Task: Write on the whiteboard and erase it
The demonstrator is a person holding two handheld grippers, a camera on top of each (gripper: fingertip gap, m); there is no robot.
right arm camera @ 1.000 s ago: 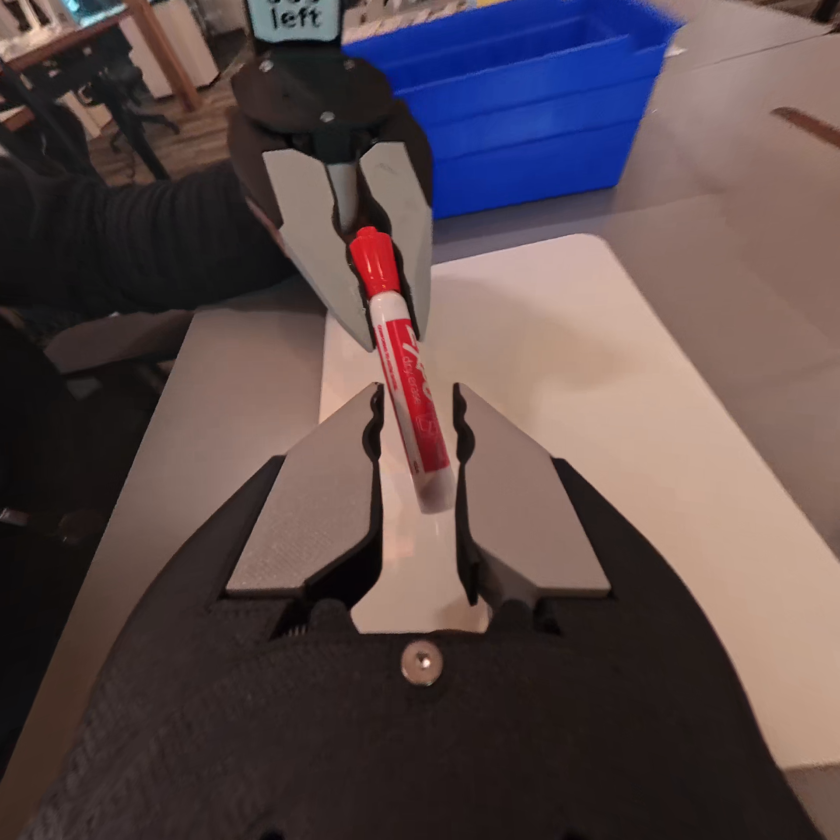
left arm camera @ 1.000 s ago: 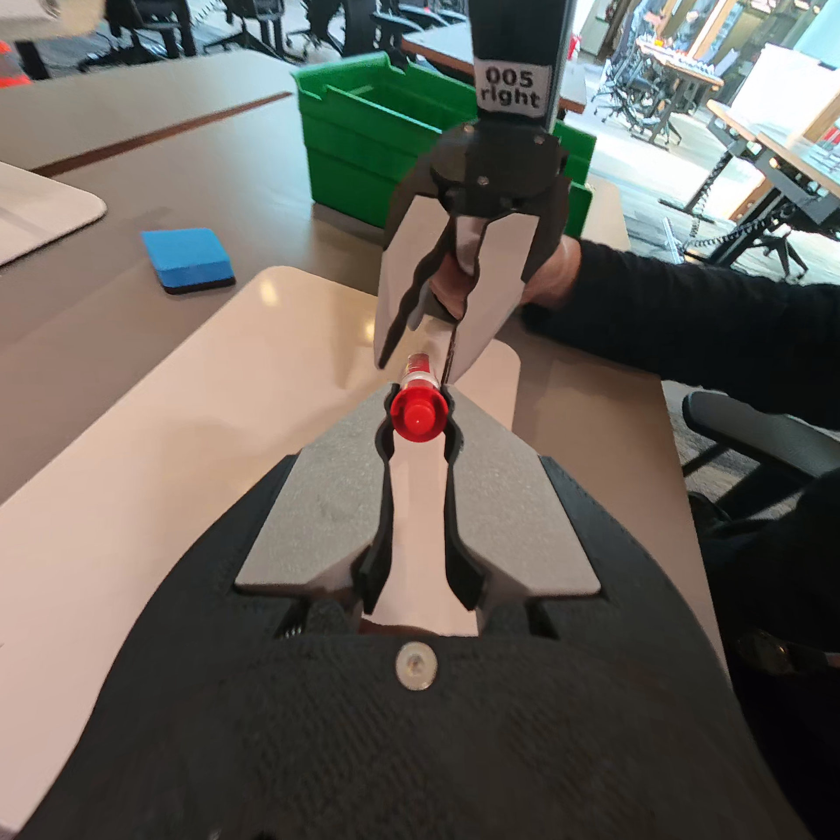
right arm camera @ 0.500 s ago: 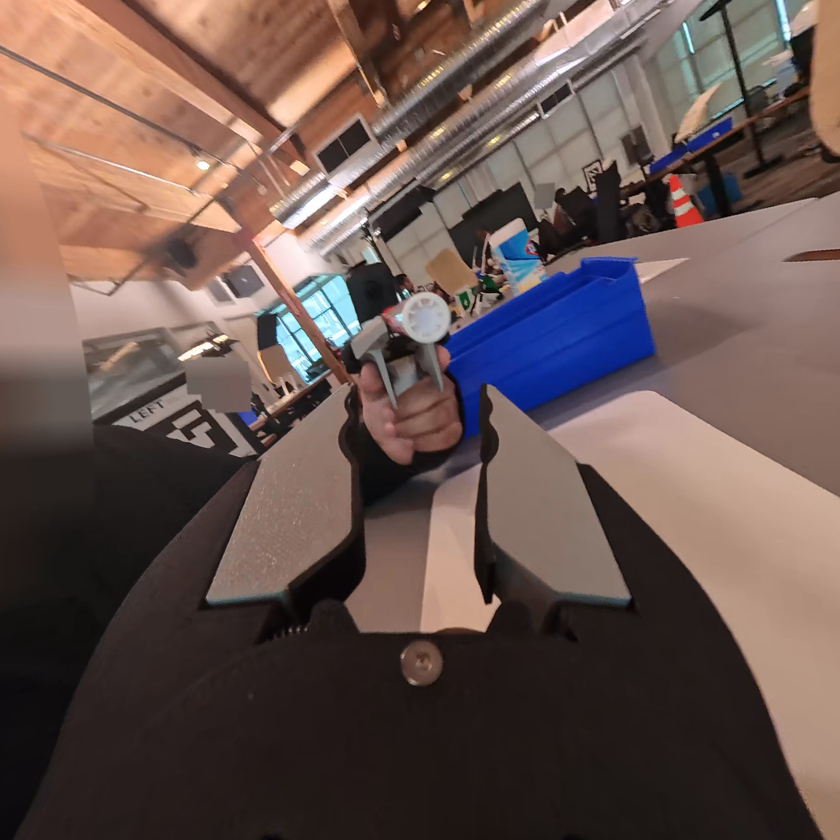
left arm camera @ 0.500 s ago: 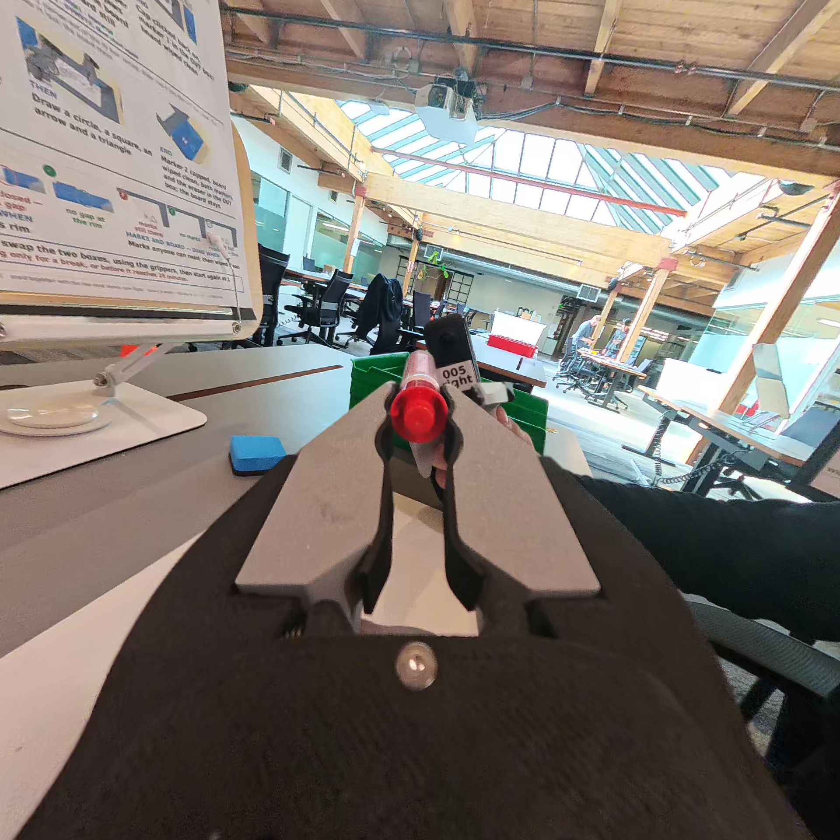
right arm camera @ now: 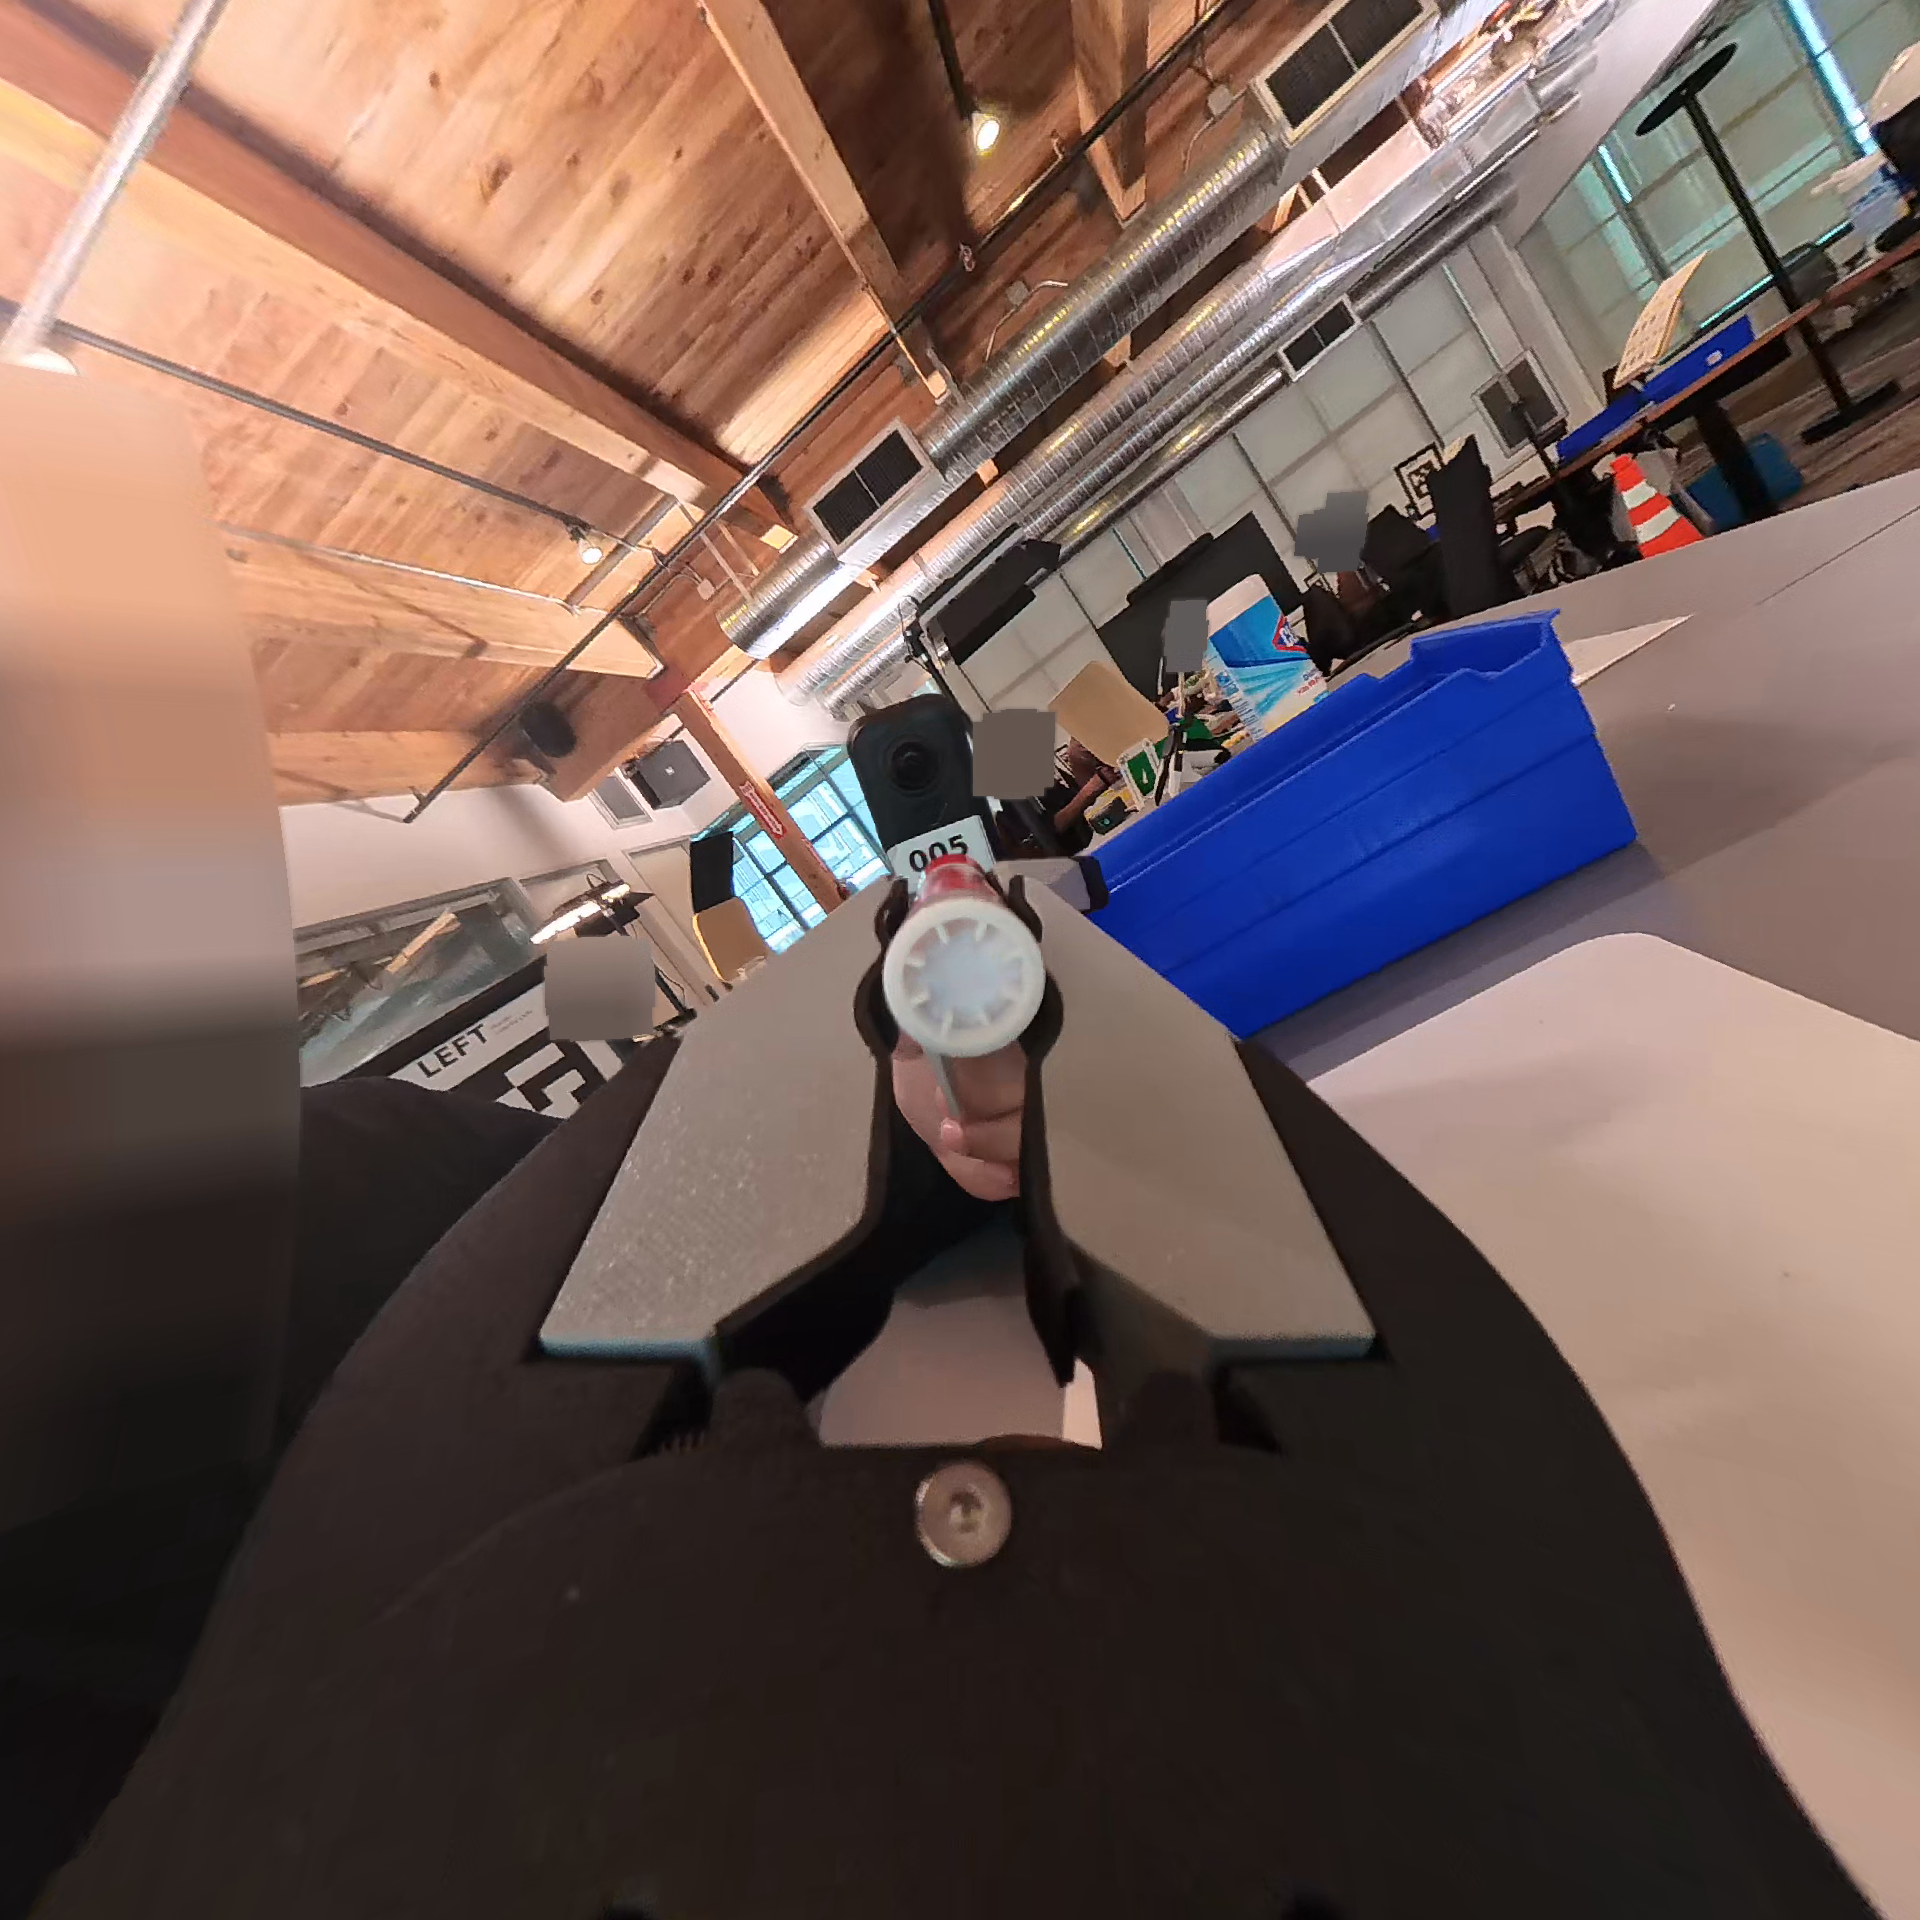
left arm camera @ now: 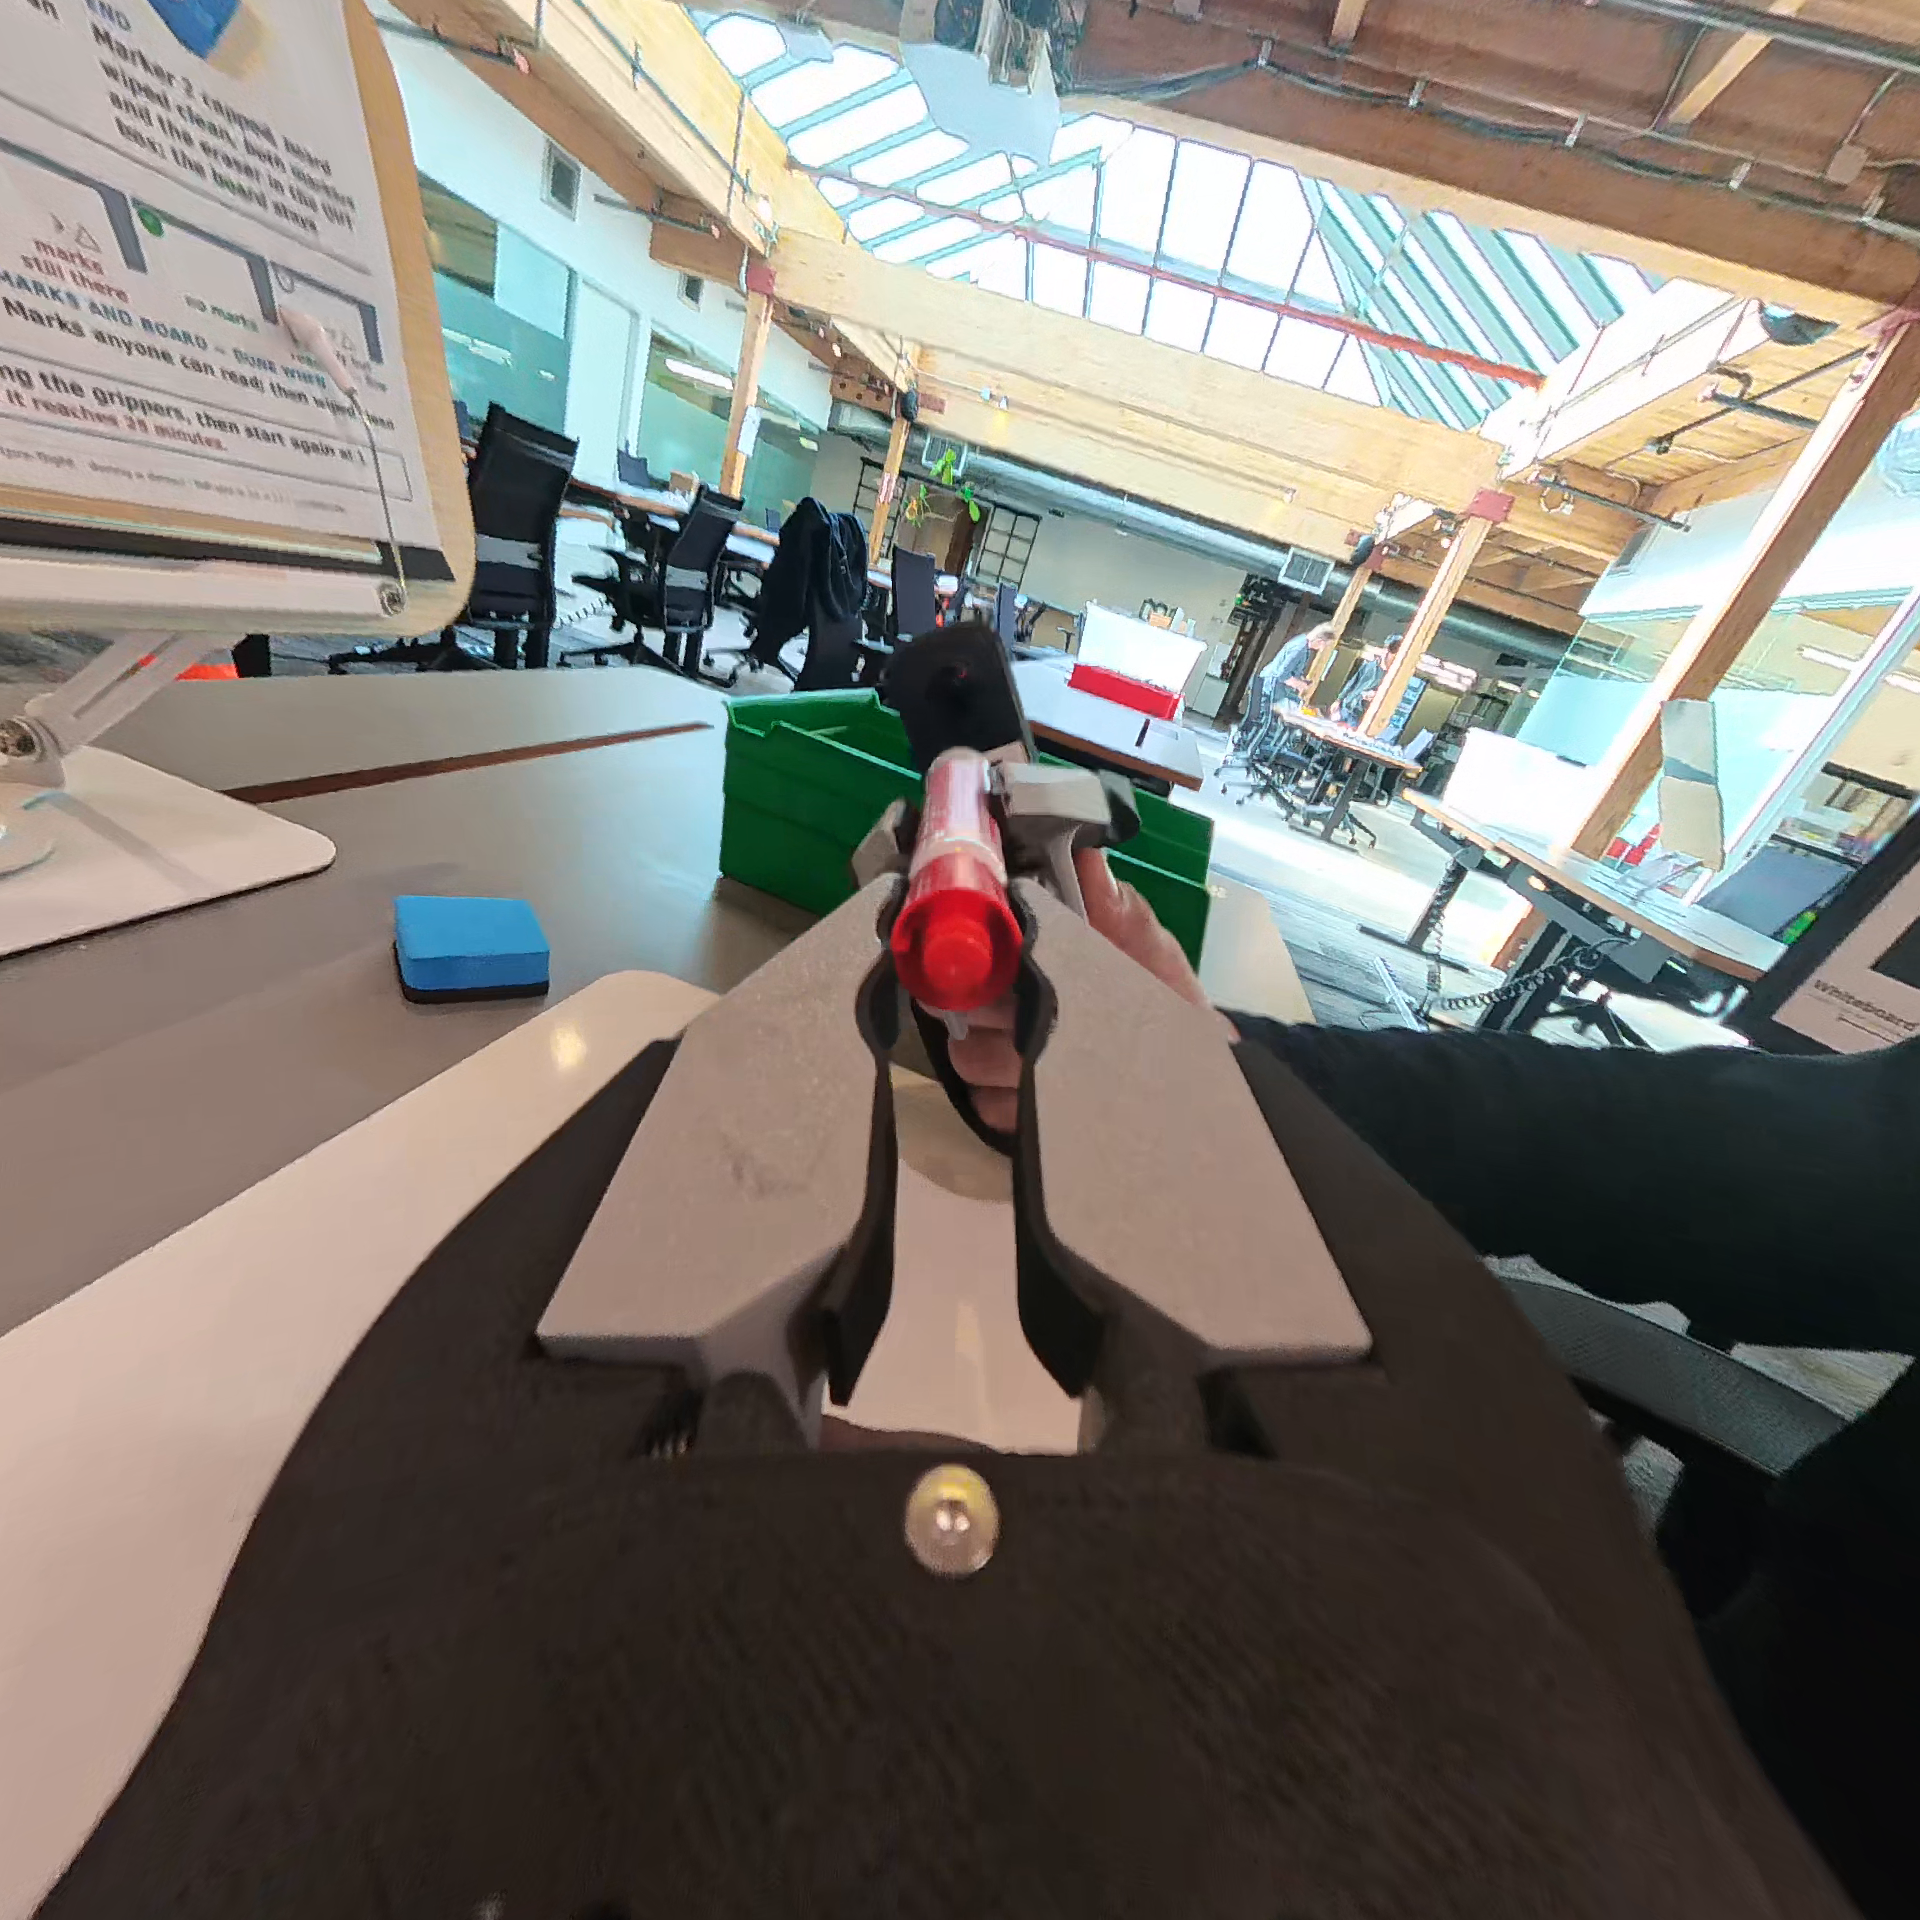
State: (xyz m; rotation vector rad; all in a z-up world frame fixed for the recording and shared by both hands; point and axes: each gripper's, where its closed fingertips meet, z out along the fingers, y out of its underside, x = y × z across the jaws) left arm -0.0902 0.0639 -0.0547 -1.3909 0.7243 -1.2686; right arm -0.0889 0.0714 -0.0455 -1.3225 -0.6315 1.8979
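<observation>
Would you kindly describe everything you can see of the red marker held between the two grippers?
The red marker is a plastic whiteboard pen with a red cap, a red-and-white printed barrel and a white ribbed butt end. It is held off the whiteboard, roughly level, spanning the two grippers. The left gripper is closed on the cap end and the right gripper on the butt end, each in its fingertip notches. The cap looks still on; the tip is not visible.
</observation>
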